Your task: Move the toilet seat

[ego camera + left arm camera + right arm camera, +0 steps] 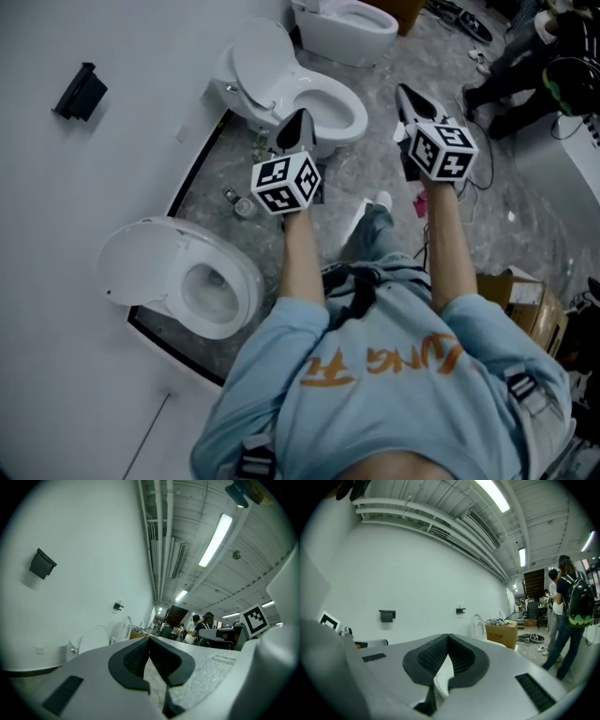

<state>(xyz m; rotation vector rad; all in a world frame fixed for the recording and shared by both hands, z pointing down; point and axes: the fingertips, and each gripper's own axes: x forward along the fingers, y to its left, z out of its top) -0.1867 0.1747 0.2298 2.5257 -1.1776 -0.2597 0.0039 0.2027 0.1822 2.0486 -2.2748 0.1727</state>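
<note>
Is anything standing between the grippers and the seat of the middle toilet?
Nothing visible does. In the head view the left gripper, shut and empty, overlaps the near edge of the toilet seat. The right gripper, also shut, hangs beside it.

Blocked: wall (56, 187) behind middle toilet (267, 61); clutter (244, 204), second toilet (141, 258) beside it | Clear: floor (375, 167) before it.

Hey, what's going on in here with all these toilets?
A person stands before a row of toilets along a white wall, holding a gripper in each hand. The left gripper and right gripper both have jaws shut and hold nothing. They are held out toward the middle toilet, its lid up, not touching it.
</note>
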